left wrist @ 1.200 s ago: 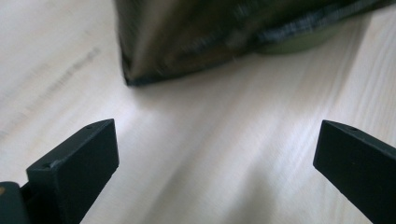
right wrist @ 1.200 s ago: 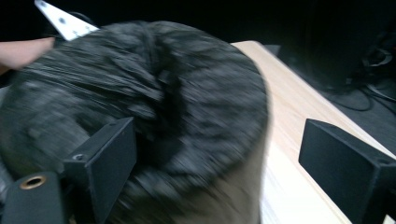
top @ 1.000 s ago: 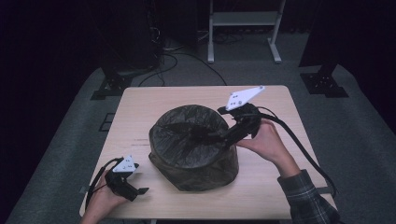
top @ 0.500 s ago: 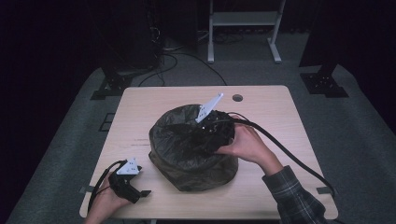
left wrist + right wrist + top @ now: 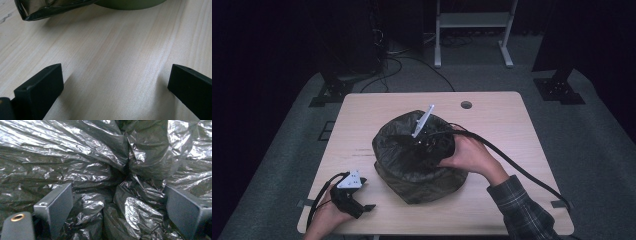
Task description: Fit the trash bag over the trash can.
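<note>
A round green bin (image 5: 419,187) lined with a black plastic bag (image 5: 399,150) stands in the middle of the wooden table (image 5: 497,115). My right gripper (image 5: 422,142) reaches down into the bin, its grey plate tilted up. In the right gripper view its jaws stand wide apart over crumpled black bag plastic (image 5: 105,170), and my right gripper (image 5: 117,210) is open. My left gripper (image 5: 362,205) rests open on the table near the front left corner. In the left gripper view my left gripper (image 5: 115,82) has bare wood between its jaws, with the bin's base (image 5: 130,3) and a bag edge (image 5: 50,10) ahead.
A cable (image 5: 517,167) trails from the right gripper across the table toward the front right edge. A round grommet hole (image 5: 466,105) sits near the table's far edge. Beyond the table stand dark stands (image 5: 557,85) and a white frame (image 5: 472,30) on the grey floor.
My right gripper has moved from the bin's far right rim leftward and down into the bag, its plate tipping up. The left gripper has stayed put.
</note>
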{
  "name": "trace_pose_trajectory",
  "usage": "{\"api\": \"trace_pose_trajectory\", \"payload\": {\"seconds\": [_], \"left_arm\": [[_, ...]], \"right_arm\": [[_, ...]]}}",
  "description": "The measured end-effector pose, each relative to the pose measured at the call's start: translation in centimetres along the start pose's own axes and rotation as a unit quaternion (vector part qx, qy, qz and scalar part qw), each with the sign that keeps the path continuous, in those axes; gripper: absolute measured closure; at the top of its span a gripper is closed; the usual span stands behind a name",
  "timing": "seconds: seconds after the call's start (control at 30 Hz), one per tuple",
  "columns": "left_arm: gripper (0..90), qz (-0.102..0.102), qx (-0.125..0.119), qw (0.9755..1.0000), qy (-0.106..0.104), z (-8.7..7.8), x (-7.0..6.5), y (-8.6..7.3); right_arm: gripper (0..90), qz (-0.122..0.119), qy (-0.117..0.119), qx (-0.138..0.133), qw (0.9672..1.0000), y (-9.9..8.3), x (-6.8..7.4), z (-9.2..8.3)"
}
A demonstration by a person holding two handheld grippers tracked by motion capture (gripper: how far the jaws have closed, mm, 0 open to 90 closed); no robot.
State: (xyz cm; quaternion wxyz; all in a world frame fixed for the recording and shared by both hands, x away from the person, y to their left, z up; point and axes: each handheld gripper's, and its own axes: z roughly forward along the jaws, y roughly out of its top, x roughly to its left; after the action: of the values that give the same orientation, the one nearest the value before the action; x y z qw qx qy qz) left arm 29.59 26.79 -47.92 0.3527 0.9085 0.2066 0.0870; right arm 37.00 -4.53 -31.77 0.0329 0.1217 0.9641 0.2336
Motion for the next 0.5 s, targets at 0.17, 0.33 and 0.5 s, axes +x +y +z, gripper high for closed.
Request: {"api": "trace_pose_trajectory", "payload": {"seconds": [0.17, 0.33, 0.5], "left_arm": [[0.0, 0.001, -0.016, 0.9999, -0.002, 0.1, 0.0, -0.3], [0.0, 0.000, -0.025, 0.9997, -0.003, 0.1, 0.0, -0.4], [0.0, 0.000, -0.025, 0.9997, -0.003, 0.1, 0.0, -0.4]], "right_arm": [[10.2, 0.003, 0.010, 0.014, 0.9998, 0.0, -0.2, 0.2], [9.8, -0.001, -0.009, -0.026, 0.9996, -0.1, -0.3, -1.7], [9.7, -0.003, -0.025, -0.063, 0.9977, 0.6, -0.3, -4.1]]}}
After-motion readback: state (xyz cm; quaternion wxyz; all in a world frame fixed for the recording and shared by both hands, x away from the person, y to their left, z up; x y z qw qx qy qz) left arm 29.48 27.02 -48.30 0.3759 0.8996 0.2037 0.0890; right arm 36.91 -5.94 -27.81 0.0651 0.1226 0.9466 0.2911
